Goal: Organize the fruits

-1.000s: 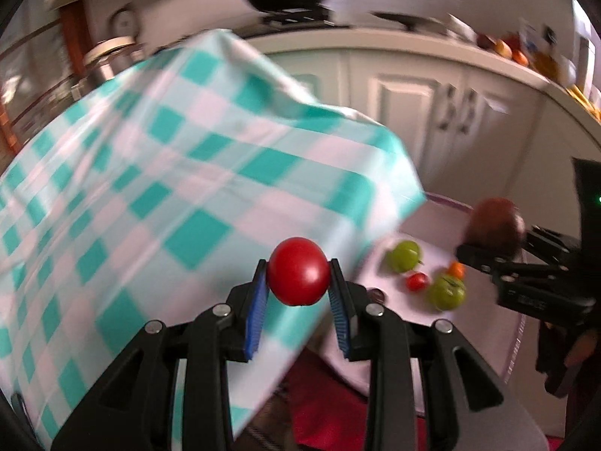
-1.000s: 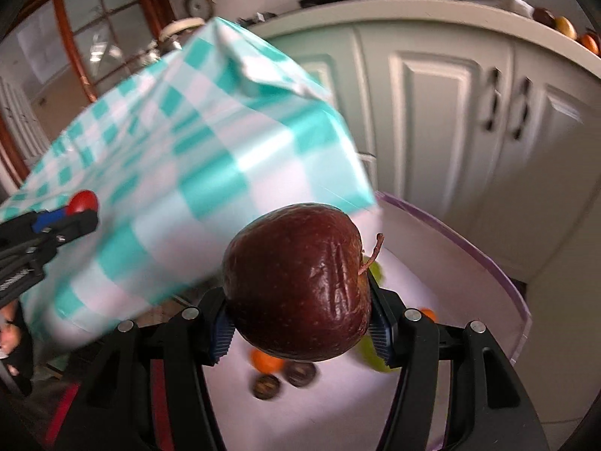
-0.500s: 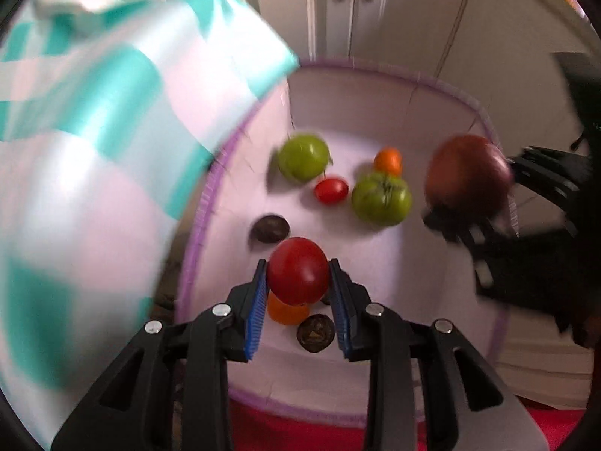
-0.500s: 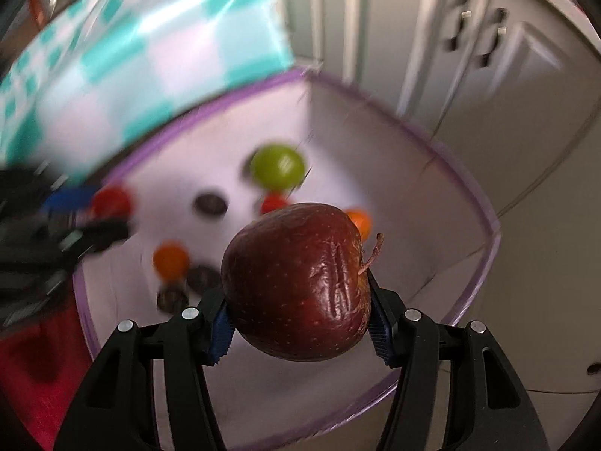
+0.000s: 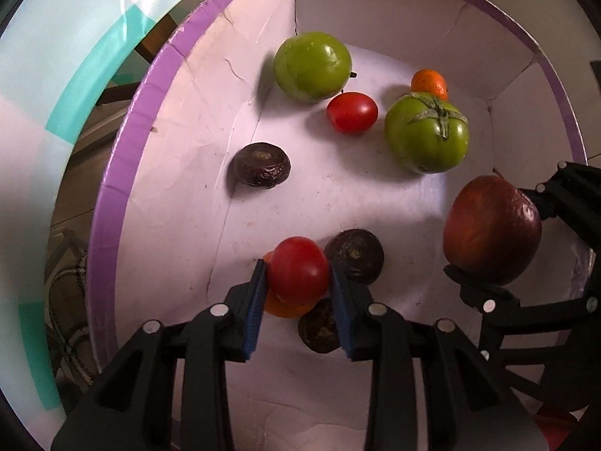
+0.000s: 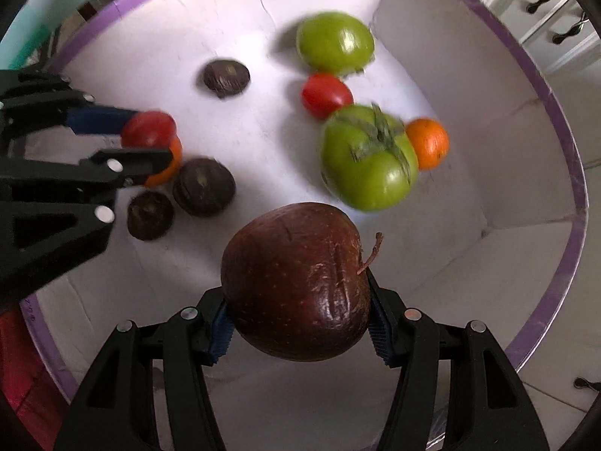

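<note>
My left gripper (image 5: pixel 298 276) is shut on a red tomato (image 5: pixel 297 276) and holds it low inside a white box with a purple rim (image 5: pixel 124 139), just above an orange fruit (image 5: pixel 285 308). My right gripper (image 6: pixel 298 293) is shut on a dark red apple (image 6: pixel 296 282) over the box's near right part; that apple also shows in the left wrist view (image 5: pixel 492 231). The left gripper with its tomato (image 6: pixel 148 129) shows at the left of the right wrist view.
On the box floor lie two green tomatoes (image 5: pixel 311 65) (image 5: pixel 426 133), a small red tomato (image 5: pixel 352 112), a small orange fruit (image 5: pixel 429 83) and three dark brown fruits (image 5: pixel 261 164) (image 5: pixel 355 255) (image 5: pixel 319 327). A teal checked cloth (image 5: pixel 45 86) hangs left of the box.
Both grippers have moved from beside the checked cloth to over the box and down into it, each keeping hold of its fruit.
</note>
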Available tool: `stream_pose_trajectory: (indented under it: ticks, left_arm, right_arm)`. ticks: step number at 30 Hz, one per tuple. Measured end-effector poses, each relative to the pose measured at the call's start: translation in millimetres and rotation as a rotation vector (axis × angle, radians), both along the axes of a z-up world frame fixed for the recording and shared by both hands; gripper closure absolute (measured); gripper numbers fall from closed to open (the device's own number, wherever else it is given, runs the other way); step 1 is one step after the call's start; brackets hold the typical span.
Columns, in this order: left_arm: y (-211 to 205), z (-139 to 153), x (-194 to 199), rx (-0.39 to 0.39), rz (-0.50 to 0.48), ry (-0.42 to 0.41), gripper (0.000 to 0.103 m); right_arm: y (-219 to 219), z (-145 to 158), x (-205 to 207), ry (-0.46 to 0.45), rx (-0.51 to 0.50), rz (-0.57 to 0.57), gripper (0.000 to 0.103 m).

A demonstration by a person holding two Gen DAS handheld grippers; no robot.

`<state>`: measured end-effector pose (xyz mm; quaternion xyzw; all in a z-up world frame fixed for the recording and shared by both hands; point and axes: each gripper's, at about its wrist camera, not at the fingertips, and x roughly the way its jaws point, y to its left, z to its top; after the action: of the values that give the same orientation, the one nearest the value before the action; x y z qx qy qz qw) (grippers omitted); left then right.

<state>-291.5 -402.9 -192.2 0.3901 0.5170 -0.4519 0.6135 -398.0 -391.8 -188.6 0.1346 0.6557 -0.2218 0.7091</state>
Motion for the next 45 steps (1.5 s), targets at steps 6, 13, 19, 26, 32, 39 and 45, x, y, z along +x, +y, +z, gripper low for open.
stream_pose_trajectory:
  ticks: [6, 13, 19, 26, 32, 39, 45]
  left_arm:
    - [18.5, 39.5, -5.5, -0.176, -0.042, -0.067, 0.030]
    - [49.8, 127.1, -29.5, -0.424, -0.075, -0.212, 0.015]
    - [60.9, 170.8, -37.5, -0.533, -0.049, -0.191, 0.002]
    - [49.4, 126.4, -28.5, -0.351, -0.025, -0.142, 0.002]
    - [48.6, 115.1, -25.4, -0.321, -0.024, -0.131, 0.002]
    - [49.0, 113.2, -27.1, -0.307, -0.032, -0.141, 0.002]
    - [48.4, 113.2, -28.3, -0.302, -0.038, -0.146, 0.002]
  right_arm:
    - [2.1, 2.6, -6.3, -0.036, 0.013, -0.009, 0.027]
    - [8.3, 20.3, -11.4, -0.064, -0.053, 0.015, 0.022]
    - [-1.4, 83.9, -27.2, -0.255, -0.126, -0.015, 0.017]
    - [-21.3, 92.6, -26.8, -0.296, -0.195, -0.129, 0.017]
    - [-29.9, 87.6, -27.7, -0.291, -0.197, -0.174, 0.017]
    - [-30.1, 81.9, -26.7, -0.293, -0.194, -0.180, 0.017]
    - [-29.5, 78.9, -24.8, -0.290, -0.196, -0.179, 0.017]
